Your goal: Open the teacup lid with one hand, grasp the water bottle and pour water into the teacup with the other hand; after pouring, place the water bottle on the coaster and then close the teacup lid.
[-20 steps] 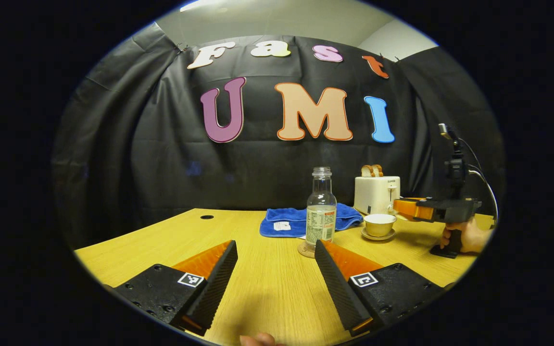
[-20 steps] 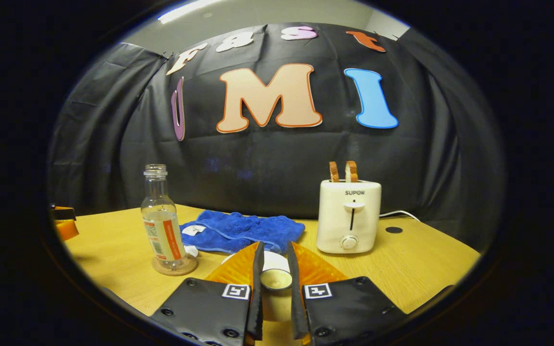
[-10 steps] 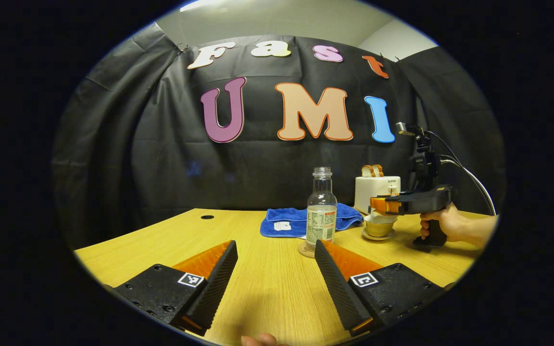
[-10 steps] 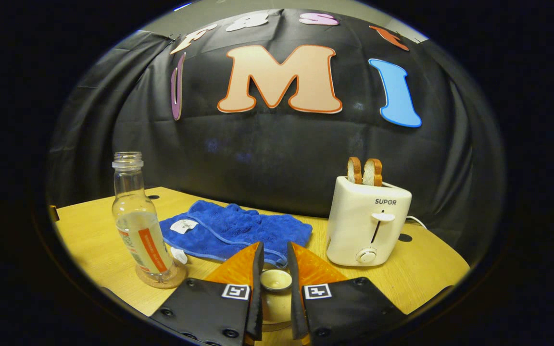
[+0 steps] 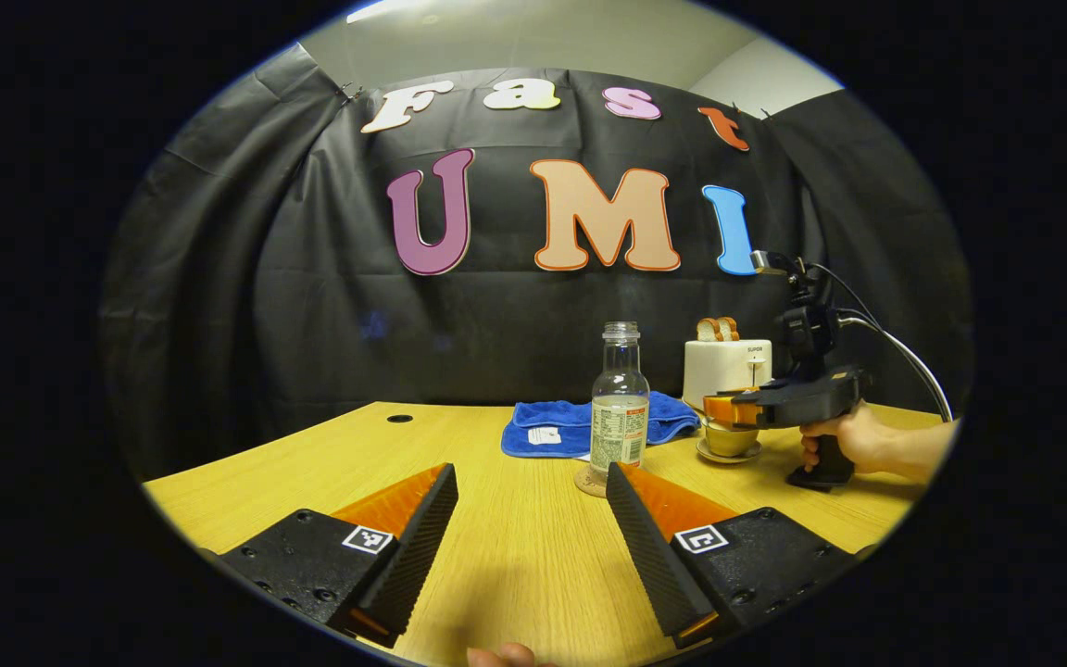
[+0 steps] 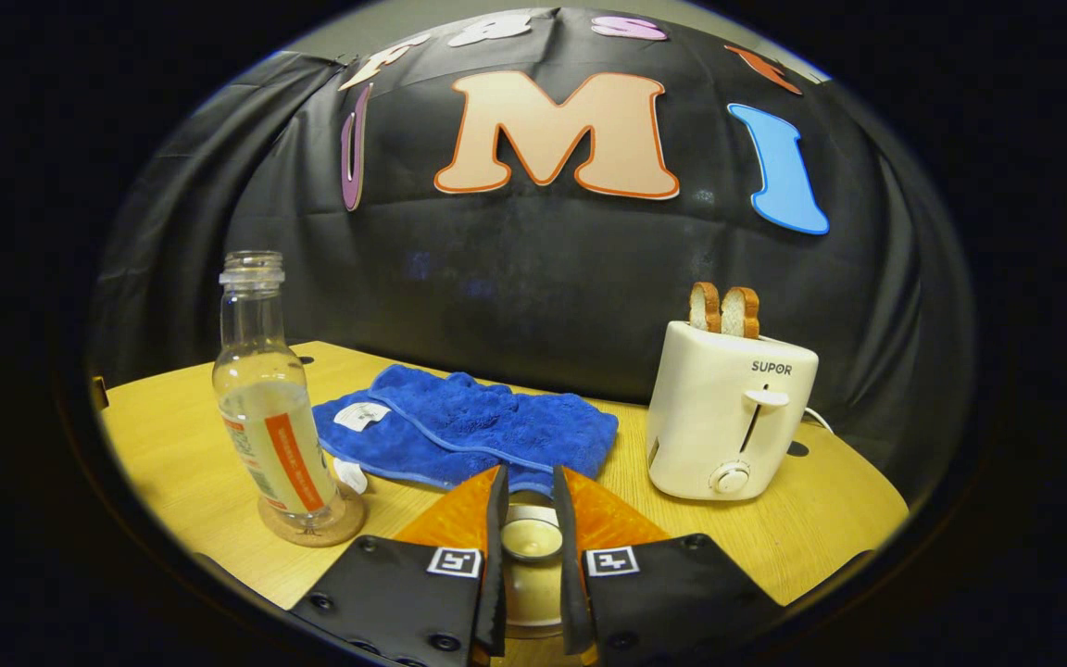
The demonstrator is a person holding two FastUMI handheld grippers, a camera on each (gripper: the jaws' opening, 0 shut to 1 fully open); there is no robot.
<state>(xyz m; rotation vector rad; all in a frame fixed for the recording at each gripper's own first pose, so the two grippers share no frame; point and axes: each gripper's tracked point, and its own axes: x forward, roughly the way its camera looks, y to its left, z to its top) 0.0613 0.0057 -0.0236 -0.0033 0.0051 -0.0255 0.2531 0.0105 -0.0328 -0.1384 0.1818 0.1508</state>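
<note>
A clear water bottle [image 5: 620,408] [image 6: 265,408], uncapped and part full, stands upright on a round coaster [image 5: 586,483] [image 6: 311,530]. My left gripper [image 5: 529,474] hovers open over the table, short of the bottle, with nothing between its fingers. The pale teacup [image 5: 730,441] sits on its saucer right of the bottle. My right gripper [image 5: 717,409] [image 6: 528,477], held by a hand [image 5: 853,440], is directly over the cup and shut on the knob of the teacup lid [image 6: 532,539]. Whether the lid rests on the rim I cannot tell.
A blue cloth [image 5: 580,419] [image 6: 469,431] lies behind the bottle. A white toaster [image 5: 726,368] [image 6: 728,412] with two bread slices stands at the back right, near the cup. The wooden table [image 5: 496,556] has a cable hole at the far left.
The right gripper carried the lid leftward from beside the cup to above it, then lowered it onto the cup's top. Left gripper and bottle stayed still.
</note>
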